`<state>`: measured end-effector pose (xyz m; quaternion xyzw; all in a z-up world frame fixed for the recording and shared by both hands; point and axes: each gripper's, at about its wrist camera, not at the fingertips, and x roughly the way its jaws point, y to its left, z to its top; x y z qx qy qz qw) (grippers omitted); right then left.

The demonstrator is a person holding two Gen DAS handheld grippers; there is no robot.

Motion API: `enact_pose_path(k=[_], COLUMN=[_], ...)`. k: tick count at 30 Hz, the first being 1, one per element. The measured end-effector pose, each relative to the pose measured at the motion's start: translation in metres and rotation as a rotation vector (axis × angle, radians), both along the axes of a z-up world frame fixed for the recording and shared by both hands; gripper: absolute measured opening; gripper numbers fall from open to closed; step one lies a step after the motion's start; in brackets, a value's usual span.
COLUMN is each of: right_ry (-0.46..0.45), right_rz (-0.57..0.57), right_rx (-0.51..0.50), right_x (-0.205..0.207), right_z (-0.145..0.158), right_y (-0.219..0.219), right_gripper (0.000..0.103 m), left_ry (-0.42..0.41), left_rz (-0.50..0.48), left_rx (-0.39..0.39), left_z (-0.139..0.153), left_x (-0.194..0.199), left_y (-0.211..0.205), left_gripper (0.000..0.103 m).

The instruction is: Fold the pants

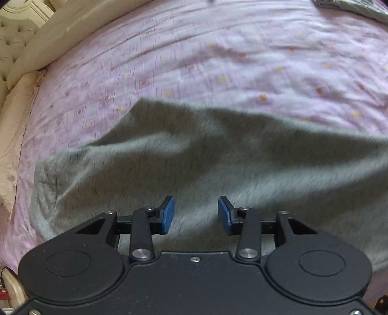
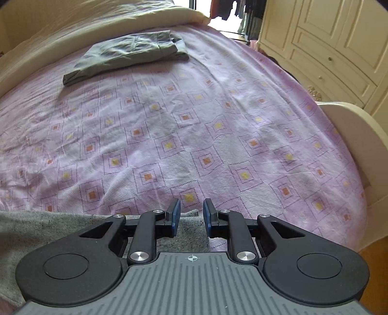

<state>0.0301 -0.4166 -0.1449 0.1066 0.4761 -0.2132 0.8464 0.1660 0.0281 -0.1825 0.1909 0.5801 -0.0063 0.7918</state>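
Observation:
Grey pants (image 1: 194, 164) lie rumpled across the near part of a bed with a lilac patterned sheet (image 1: 218, 60). My left gripper (image 1: 196, 215) is open just above the grey cloth, with nothing between its blue pads. In the right wrist view the same grey pants (image 2: 36, 230) show at the bottom left, with their edge under my right gripper (image 2: 191, 216). The right gripper is open, its pads apart over the cloth's edge and the sheet (image 2: 194, 133).
A folded grey-green garment (image 2: 131, 53) lies at the far side of the bed; its corner shows in the left wrist view (image 1: 351, 7). Cream pillows (image 1: 48, 41) and a tufted headboard (image 1: 12, 43) stand at the left. A cream footboard (image 2: 351, 130) and wardrobe (image 2: 327, 41) stand at the right.

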Motion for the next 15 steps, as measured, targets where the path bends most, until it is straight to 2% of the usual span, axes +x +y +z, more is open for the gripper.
enact_pose_path(k=[3, 5, 7, 10, 12, 14, 15], right_ry=[0.002, 0.016, 0.027, 0.054, 0.11, 0.203, 0.195], right_rz=[0.005, 0.033, 0.059, 0.083, 0.09, 0.085, 0.075], right_rx=[0.029, 0.045, 0.085, 0.128, 0.14, 0.146, 0.123], right_x=[-0.006, -0.006, -0.005, -0.001, 0.0, -0.003, -0.009], right_z=[0.002, 0.0, -0.004, -0.015, -0.029, -0.048, -0.049], right_y=[0.03, 0.058, 0.085, 0.126, 0.147, 0.166, 0.175], right_gripper=[0.02, 0.02, 0.02, 0.02, 0.021, 0.022, 0.022], left_ry=[0.099, 0.058, 0.071, 0.077, 0.09, 0.103, 0.105], left_rz=[-0.019, -0.065, -0.104, -0.11, -0.109, -0.112, -0.115], left_rx=[0.088, 0.072, 0.07, 0.041, 0.028, 0.019, 0.015], left_z=[-0.029, -0.028, -0.027, -0.027, -0.027, -0.028, -0.027], left_x=[-0.018, -0.032, -0.037, -0.036, -0.031, -0.027, -0.026], left_y=[0.022, 0.028, 0.028, 0.032, 0.033, 0.035, 0.038], left_gripper=[0.051, 0.052, 0.052, 0.052, 0.052, 0.052, 0.053])
